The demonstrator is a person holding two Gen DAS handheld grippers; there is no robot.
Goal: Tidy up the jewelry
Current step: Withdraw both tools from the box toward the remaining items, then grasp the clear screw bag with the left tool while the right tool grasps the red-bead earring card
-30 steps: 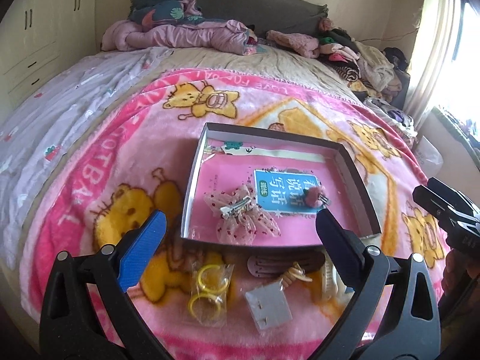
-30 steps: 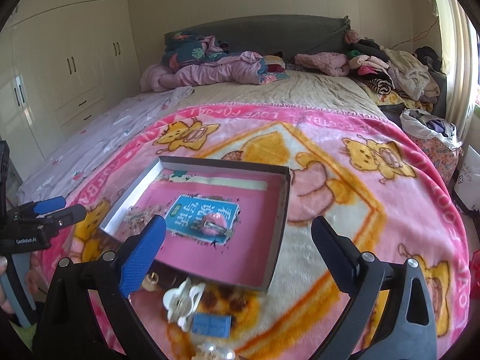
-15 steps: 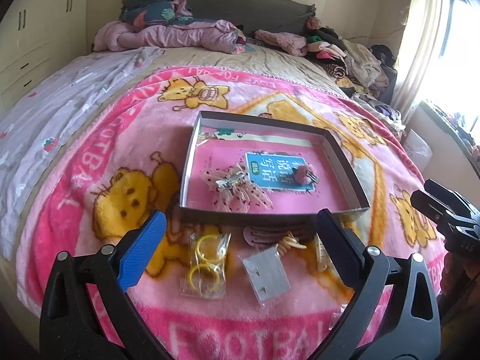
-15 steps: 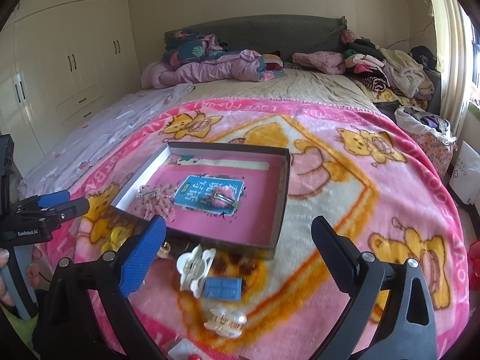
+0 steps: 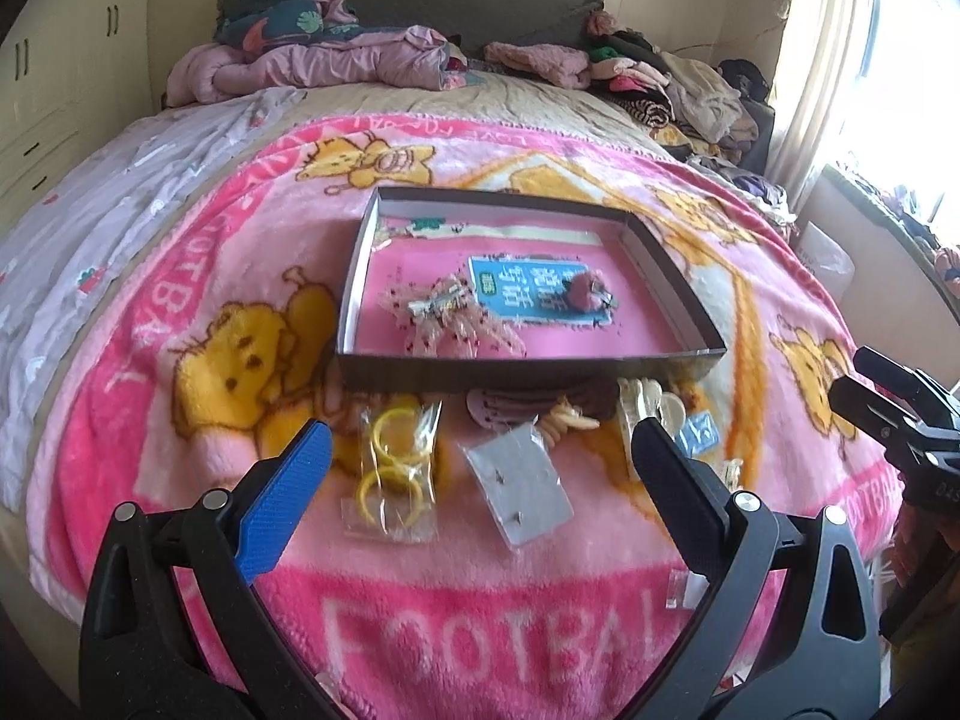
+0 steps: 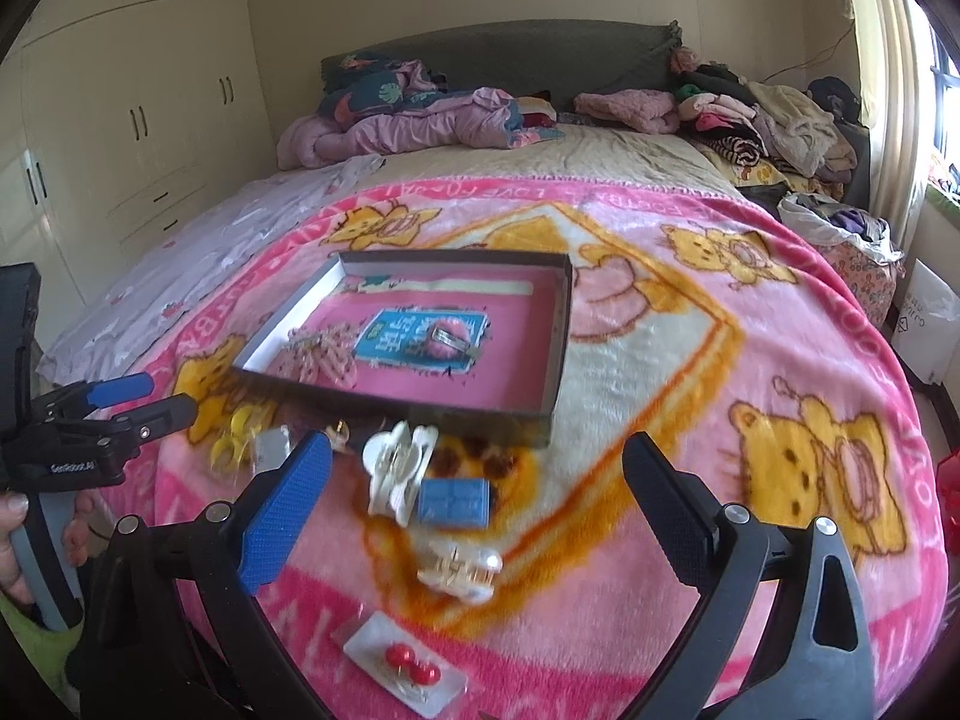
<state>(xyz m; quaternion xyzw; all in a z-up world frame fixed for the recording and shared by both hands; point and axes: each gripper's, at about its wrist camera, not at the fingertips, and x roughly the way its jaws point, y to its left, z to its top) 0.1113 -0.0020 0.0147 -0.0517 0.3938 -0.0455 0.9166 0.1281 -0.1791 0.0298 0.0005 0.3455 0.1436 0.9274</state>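
bright daylight from the blown-out window (image 5: 900,78), fisheye-warped edges, slight motion blur.

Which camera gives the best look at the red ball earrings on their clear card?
The right wrist view: the red ball earrings lie unobstructed on the pink blanket. The left wrist view shows only a clear corner, possibly their card, no red balls.

A crumpled lilac quilt (image 6: 408,132) and piled clothes (image 6: 774,120) are lying along the bed's far edge, cream wardrobe doors (image 6: 138,120) standing beyond its left edge.
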